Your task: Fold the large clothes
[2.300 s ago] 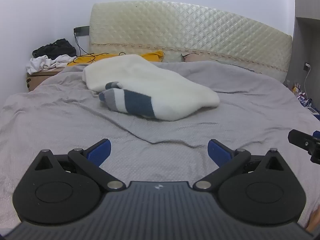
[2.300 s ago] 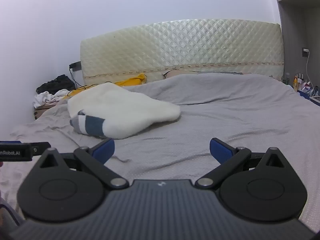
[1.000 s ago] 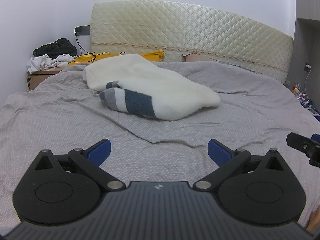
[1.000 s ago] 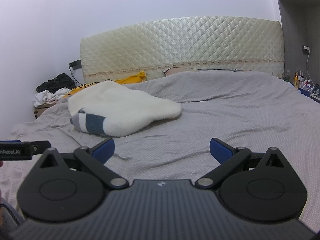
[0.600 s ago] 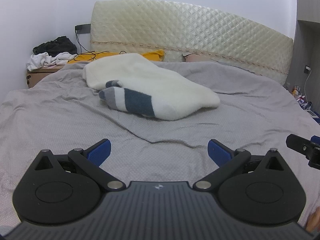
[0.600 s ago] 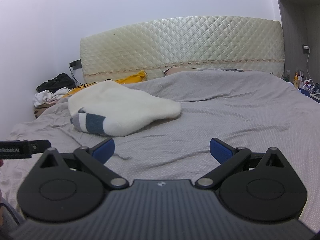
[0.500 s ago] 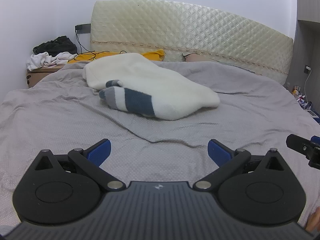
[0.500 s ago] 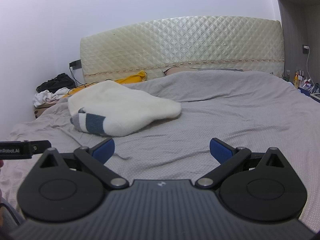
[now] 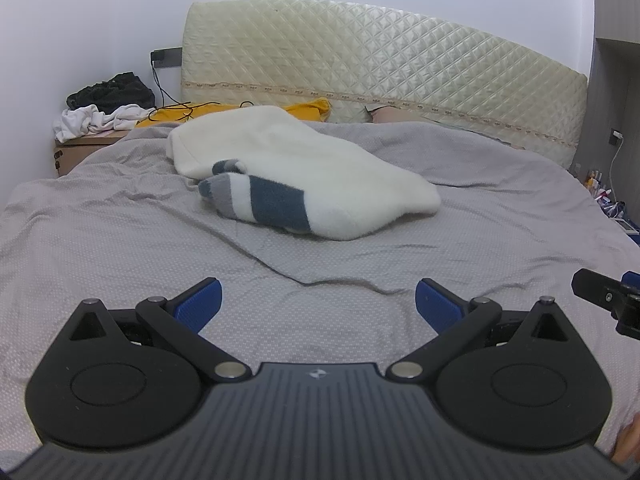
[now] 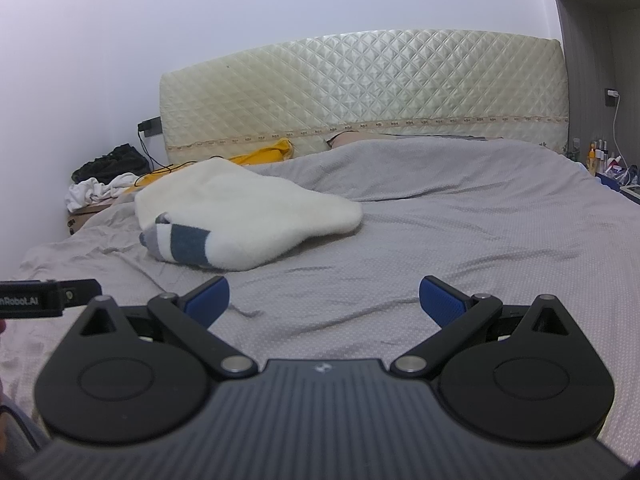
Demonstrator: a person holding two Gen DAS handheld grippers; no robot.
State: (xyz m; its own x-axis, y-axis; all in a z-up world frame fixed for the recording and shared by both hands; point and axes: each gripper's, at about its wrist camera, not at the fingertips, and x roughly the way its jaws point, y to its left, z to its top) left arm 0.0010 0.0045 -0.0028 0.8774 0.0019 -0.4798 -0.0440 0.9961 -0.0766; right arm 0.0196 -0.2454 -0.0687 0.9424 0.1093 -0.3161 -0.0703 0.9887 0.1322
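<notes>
A cream fleece garment (image 9: pixel 304 168) (image 10: pixel 248 208) lies bunched on the grey bedspread (image 9: pixel 120 248) (image 10: pixel 480 248), a sleeve with navy, white and grey bands (image 9: pixel 260 200) (image 10: pixel 176 244) folded at its near left. My left gripper (image 9: pixel 318 300) hovers open over bare bedspread, well short of the garment. My right gripper (image 10: pixel 324 296) is likewise open and empty, with the garment ahead to its left. Part of the right gripper (image 9: pixel 608 300) shows at the left wrist view's right edge; part of the left gripper (image 10: pixel 48 296) shows at the right wrist view's left edge.
A quilted cream headboard (image 9: pixel 380 68) (image 10: pixel 360 92) backs the bed. A yellow cloth (image 9: pixel 240 110) with a black cable lies by the pillows. A bedside box (image 9: pixel 84 148) holds piled black and white clothes. Bottles and a charger (image 10: pixel 600 156) sit at the right wall.
Both grippers stay open and nearly still. The left wrist view has shifted only slightly.
</notes>
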